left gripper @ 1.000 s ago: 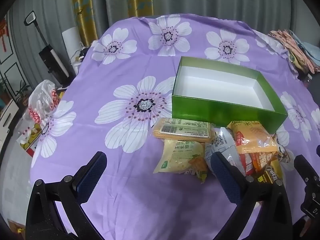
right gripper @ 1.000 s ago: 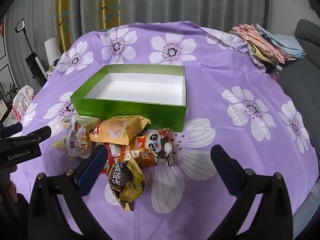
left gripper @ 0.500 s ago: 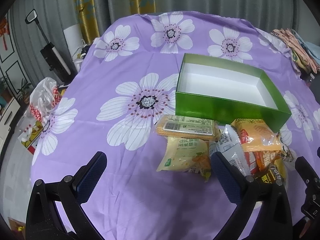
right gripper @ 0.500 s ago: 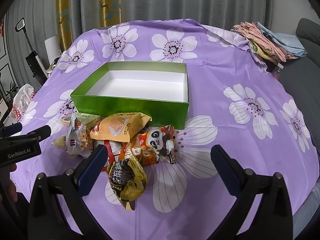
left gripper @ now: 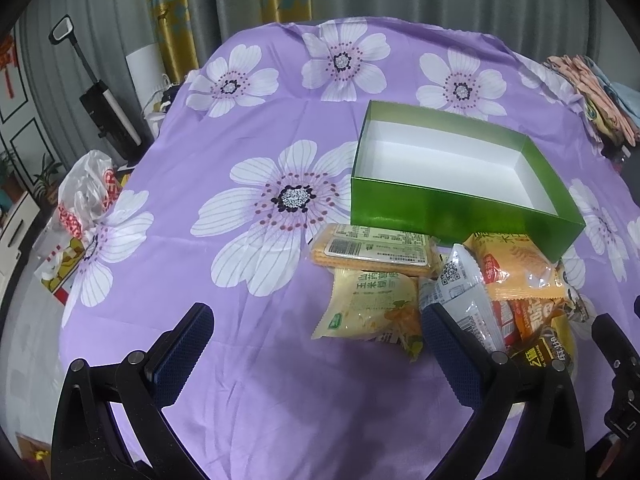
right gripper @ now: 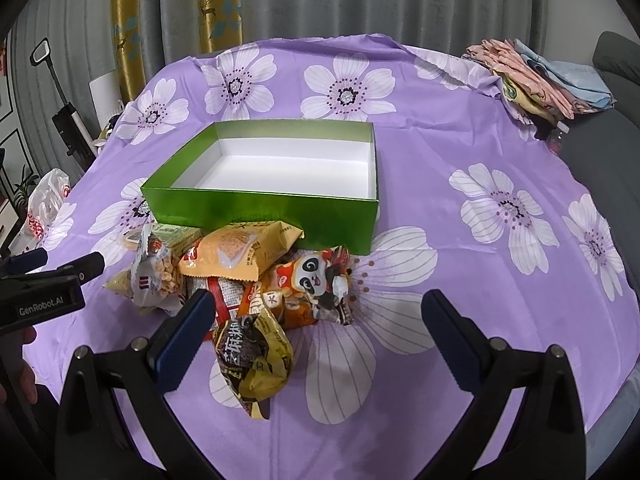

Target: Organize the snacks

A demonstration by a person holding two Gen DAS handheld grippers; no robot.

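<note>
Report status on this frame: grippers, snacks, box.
Left hand-held gripper and right hand-held gripper open, empty. Snack pile outside green box. Box empty. Nothing blocking.

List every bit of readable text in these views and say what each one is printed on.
"GenRobot.AI": on the left gripper body, seen in the right wrist view.
"玉米糊": on the pale yellow packet; the characters before it are unclear.
Large white characters on the dark brown-and-yellow packet: too crumpled to read surely.
Barcode, QR code and fine print on the flat cracker pack and silver packet: too small to read.
</note>
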